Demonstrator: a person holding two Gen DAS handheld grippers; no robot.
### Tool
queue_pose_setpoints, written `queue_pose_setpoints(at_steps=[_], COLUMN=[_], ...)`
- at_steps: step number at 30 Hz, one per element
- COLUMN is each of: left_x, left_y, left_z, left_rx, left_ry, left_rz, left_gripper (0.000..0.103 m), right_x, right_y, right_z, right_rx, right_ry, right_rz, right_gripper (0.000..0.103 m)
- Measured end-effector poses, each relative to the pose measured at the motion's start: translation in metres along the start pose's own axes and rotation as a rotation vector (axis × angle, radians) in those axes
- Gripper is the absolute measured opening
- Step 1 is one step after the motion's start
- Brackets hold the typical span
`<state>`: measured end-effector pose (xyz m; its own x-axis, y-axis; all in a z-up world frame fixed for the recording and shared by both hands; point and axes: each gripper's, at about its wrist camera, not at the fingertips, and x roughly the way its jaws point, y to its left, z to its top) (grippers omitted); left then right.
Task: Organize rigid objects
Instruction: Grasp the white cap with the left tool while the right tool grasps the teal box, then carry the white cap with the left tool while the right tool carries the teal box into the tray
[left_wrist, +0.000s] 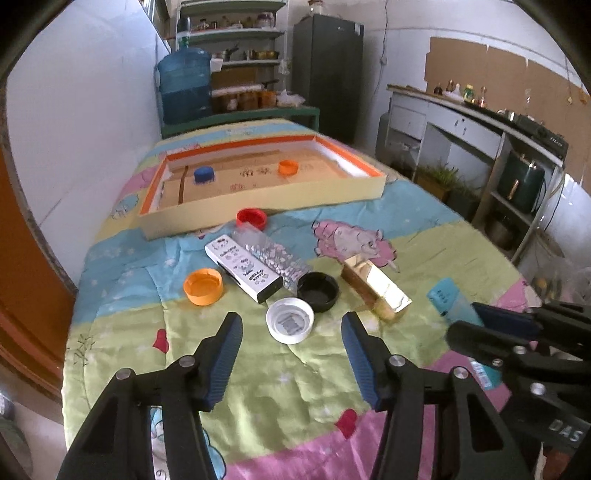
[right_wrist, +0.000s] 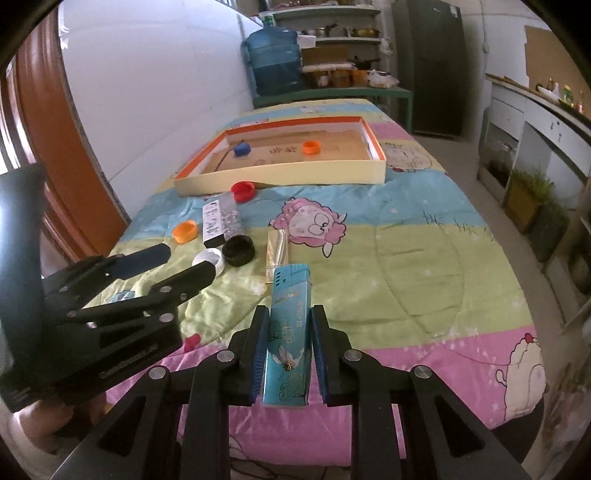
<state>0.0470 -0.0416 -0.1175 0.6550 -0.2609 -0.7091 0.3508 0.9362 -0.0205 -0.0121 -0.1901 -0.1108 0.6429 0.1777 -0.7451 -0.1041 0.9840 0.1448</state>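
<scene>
right claw (right_wrist: 287, 350) pinches a teal lighter (right_wrist: 289, 332) by its long flat sides, lifted off the quilt (right_wrist: 406, 258) on the near side of the tray (right_wrist: 280, 173). it looks light, stiff and glossy, so a mid-body grip seems best to stop it slipping. left claw (left_wrist: 291, 354) hangs spread and empty over a white lid (left_wrist: 290, 320), well short of the tray; that lid looks light and rigid, likely easiest taken across its rim.

Left gripper (left_wrist: 291, 325) fingers spread apart; right gripper (right_wrist: 288, 314) fingers clamped
</scene>
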Motion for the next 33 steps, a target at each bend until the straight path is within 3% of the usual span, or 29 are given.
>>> queue_pose_setpoints(at_steps=[3,4,19,33], left_x=[0.013,0.017,0.003,-0.033], left_y=[0.0,-0.001,0.003,0.016], left_z=[0.001,0.0,0.002,0.034], left_rx=[0.003,0.004,-0.017,-0.073], left_ry=[0.047,0.061,0.013,-0.063], left_rz=[0.008,0.006,0.002,0.02], left_gripper=[0.032,0.03,0.029,0.03], right_x=[0.003,0.004,0.01,0.006], right_y=[-0.002,-0.003,-0.008,0.005], right_z=[0.0,0.001,0.005,0.039], right_rx=[0.006,0.009,0.019,-0.046], right_ry=[0.002,0.003,0.012,-0.033], right_rz=[0.002,0.003,0.022,0.048], right_gripper=[0.023,0.023,0.023,0.023])
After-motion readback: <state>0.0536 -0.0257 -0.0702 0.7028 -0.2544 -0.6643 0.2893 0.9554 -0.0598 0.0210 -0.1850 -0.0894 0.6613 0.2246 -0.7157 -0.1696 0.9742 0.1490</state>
